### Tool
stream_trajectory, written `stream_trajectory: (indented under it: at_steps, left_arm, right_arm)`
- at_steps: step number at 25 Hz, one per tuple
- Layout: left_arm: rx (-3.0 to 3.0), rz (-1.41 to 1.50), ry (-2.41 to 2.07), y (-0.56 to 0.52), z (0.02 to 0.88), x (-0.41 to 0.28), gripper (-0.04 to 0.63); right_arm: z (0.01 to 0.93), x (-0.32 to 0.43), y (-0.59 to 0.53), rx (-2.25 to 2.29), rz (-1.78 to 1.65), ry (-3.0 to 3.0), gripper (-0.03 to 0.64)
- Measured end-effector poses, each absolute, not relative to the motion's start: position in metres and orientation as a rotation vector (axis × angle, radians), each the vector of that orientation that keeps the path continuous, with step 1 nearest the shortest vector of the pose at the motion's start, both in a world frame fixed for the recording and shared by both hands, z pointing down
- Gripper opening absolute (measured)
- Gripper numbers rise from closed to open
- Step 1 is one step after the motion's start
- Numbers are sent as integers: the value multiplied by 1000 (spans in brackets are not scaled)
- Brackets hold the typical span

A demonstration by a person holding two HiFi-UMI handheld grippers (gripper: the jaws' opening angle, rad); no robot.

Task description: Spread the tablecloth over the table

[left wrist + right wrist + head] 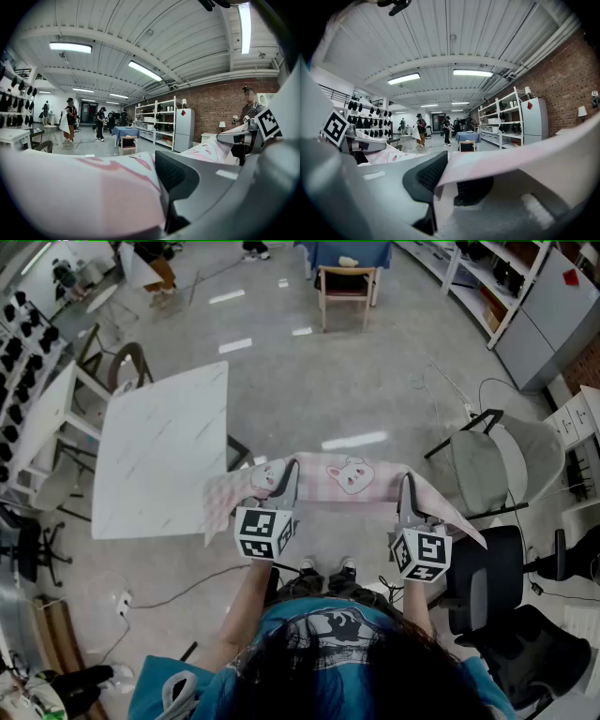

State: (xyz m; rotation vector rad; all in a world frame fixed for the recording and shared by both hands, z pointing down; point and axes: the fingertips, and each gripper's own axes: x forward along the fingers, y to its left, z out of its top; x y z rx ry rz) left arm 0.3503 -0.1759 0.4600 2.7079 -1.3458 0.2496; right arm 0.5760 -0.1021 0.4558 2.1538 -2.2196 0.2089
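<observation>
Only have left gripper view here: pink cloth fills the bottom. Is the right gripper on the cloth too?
Observer: Yes. The right gripper is shut on the tablecloth, with its edge pinched between the jaws.
Operator: Where's the table?
Observer: The white table is at the left of the head view and its top is bare. The tablecloth is held up, stretched between the left gripper and the right one, not yet spread on the table.
Operator: Anything on the right side?
Observer: A grey chair stands on the floor to the right of the tablecloth.

Tablecloth (352, 476) pale pink, rabbit print; table (159, 451) white marbled.
</observation>
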Motion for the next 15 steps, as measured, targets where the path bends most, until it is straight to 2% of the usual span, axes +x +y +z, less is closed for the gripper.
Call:
stream_trajectory:
  at_steps: [15]
  left_arm:
    - [2707, 299, -1322, -178, 461, 373, 61]
  right_arm:
    - [463, 600, -99, 2117, 382, -2376, 34]
